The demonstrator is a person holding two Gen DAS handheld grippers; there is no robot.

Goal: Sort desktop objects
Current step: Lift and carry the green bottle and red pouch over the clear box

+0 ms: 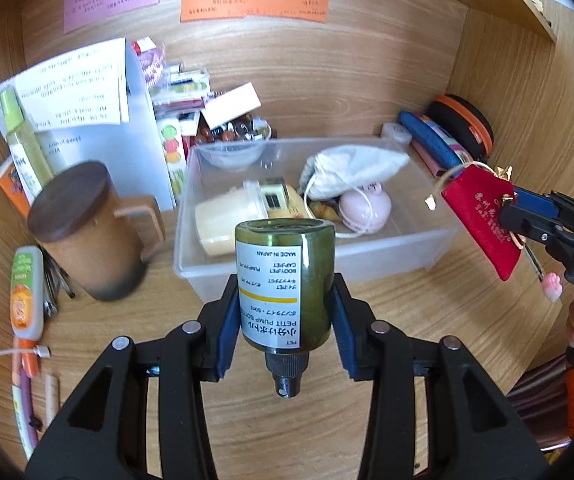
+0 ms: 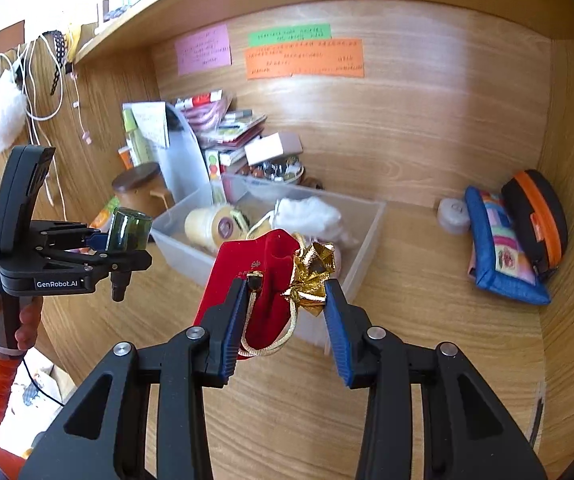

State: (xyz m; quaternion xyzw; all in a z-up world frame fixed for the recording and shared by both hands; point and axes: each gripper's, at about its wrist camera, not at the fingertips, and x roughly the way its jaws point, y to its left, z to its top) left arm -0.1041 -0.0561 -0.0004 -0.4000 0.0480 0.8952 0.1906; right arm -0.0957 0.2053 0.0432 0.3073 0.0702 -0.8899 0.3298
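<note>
My left gripper [image 1: 285, 316] is shut on a green pump bottle [image 1: 285, 280] with a white label, held above the desk, its black neck pointing back at the camera; it also shows in the right wrist view [image 2: 129, 234]. My right gripper [image 2: 285, 304] is shut on a red velvet pouch [image 2: 255, 280] with a gold bow [image 2: 313, 276], held in the air before the clear plastic bin [image 2: 179, 250]. The pouch also shows in the left wrist view [image 1: 483, 220]. The bin [image 1: 247, 268] holds a white drawstring bag [image 1: 355, 170], a cream jar [image 1: 227, 220] and a pink case [image 1: 365, 208].
A brown lidded mug [image 1: 87, 232] stands left of the bin, with tubes and pens [image 1: 27, 292] beside it. Papers and boxes [image 1: 87, 92] are stacked at the back left. A blue pouch [image 2: 499, 248] and a black-orange case [image 2: 535, 216] lie at the right wall.
</note>
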